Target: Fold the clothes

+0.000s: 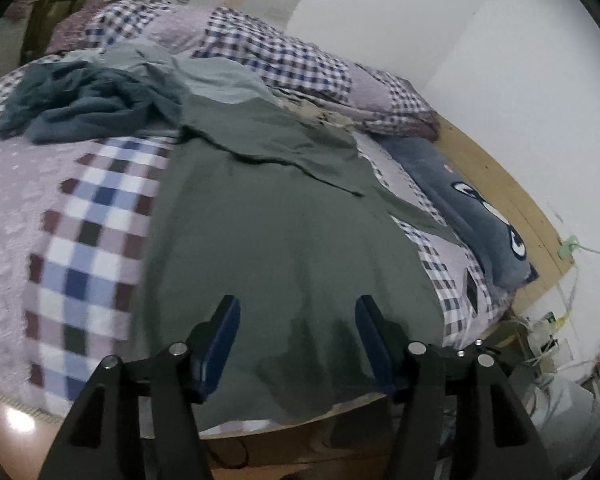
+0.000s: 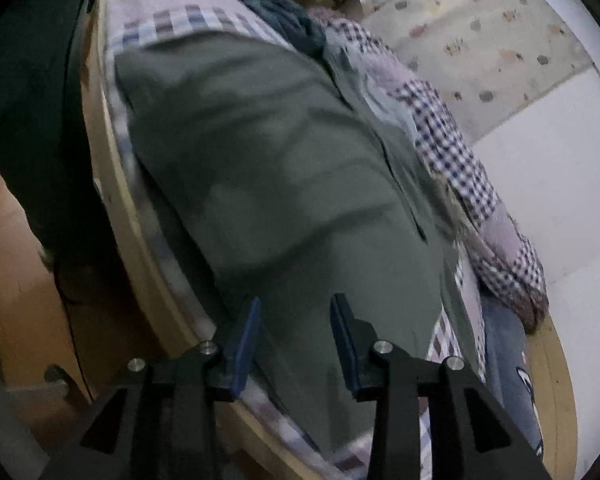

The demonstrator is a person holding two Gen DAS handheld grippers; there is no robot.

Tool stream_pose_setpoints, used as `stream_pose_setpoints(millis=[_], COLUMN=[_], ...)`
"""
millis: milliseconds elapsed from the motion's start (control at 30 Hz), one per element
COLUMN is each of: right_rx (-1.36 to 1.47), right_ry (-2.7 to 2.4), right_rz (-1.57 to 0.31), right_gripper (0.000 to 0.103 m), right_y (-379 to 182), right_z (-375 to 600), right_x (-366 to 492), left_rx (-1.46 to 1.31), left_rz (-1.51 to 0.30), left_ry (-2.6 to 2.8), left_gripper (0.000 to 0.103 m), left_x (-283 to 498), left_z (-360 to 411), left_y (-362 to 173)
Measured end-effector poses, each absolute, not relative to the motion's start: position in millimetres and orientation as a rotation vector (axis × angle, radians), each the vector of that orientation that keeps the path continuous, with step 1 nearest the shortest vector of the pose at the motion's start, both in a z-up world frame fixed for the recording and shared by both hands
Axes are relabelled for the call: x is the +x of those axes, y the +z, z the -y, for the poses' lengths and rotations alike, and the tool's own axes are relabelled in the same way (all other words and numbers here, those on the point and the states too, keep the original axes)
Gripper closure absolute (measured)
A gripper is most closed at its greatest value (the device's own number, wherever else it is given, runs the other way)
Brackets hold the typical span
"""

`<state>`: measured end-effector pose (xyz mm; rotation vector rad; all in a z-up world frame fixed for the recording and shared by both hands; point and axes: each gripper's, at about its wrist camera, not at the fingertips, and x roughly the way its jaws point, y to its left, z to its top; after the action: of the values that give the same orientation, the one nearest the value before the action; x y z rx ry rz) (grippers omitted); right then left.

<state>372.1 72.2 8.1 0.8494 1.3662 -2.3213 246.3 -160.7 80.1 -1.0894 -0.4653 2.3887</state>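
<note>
An olive-green garment point(image 1: 276, 232) lies spread flat on the checked bedspread point(image 1: 80, 216), its near hem reaching the bed's front edge. One part is folded over at its far end point(image 1: 284, 140). My left gripper point(image 1: 298, 308) hovers above the near hem, open, with nothing between its blue pads. In the right wrist view the same green garment point(image 2: 284, 184) runs lengthwise along the bed. My right gripper point(image 2: 296, 308) hangs over its near end, open and empty. That view is blurred.
A crumpled dark teal garment point(image 1: 88, 100) and a pale grey-green one point(image 1: 216, 80) lie at the far side of the bed. A grey-blue pillow with cartoon eyes point(image 1: 472, 216) rests by the wooden bed frame point(image 1: 512, 200). White wall to the right; patterned curtain point(image 2: 484, 36) behind.
</note>
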Motion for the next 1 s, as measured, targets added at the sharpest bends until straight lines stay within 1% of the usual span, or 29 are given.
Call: stream_pose_setpoints(millis=[367, 433, 467, 500, 533, 567, 767, 1000], right_rx=[0.871, 0.878, 0.884, 0.894, 0.915, 0.932, 0.967, 1.039], right_ry=[-2.149, -2.136, -2.134, -2.135, -2.142, -2.147, -2.126, -2.059], right_rz=[-1.576, -1.581, -1.574, -1.560, -1.527, -1.499, -1.454, -1.407], right_gripper=[0.065, 0.066, 0.069, 0.074, 0.093, 0.100, 0.102, 0.102], right_y=[-37.8, -42.2, -43.4, -43.6, -40.9, -38.3, -20.7, -10.4], right_z=[-88.7, -92.7, -94.9, -97.1, -99.4, -101.6, -113.1, -121.5], right_x=[377.0, 376.1, 375.2, 374.0, 372.4, 371.5, 383.7, 389.3], left_rx=[-1.108, -1.114, -1.116, -1.118, -1.119, -1.120, -1.131, -1.157], left_rz=[0.423, 0.422, 0.422, 0.420, 0.418, 0.416, 0.397, 0.371], left_ry=[2.314, 2.312, 2.311, 2.311, 2.311, 2.311, 2.313, 2.322], left_gripper=[0.039, 0.039, 0.039, 0.039, 0.039, 0.039, 0.039, 0.039], left_x=[232.3, 230.8, 230.1, 229.7, 229.3, 229.0, 228.2, 227.7], left_z=[121.0, 118.9, 117.8, 116.9, 116.0, 115.1, 111.1, 107.1], left_y=[78.4, 77.6, 77.2, 76.9, 76.5, 76.2, 74.5, 71.9])
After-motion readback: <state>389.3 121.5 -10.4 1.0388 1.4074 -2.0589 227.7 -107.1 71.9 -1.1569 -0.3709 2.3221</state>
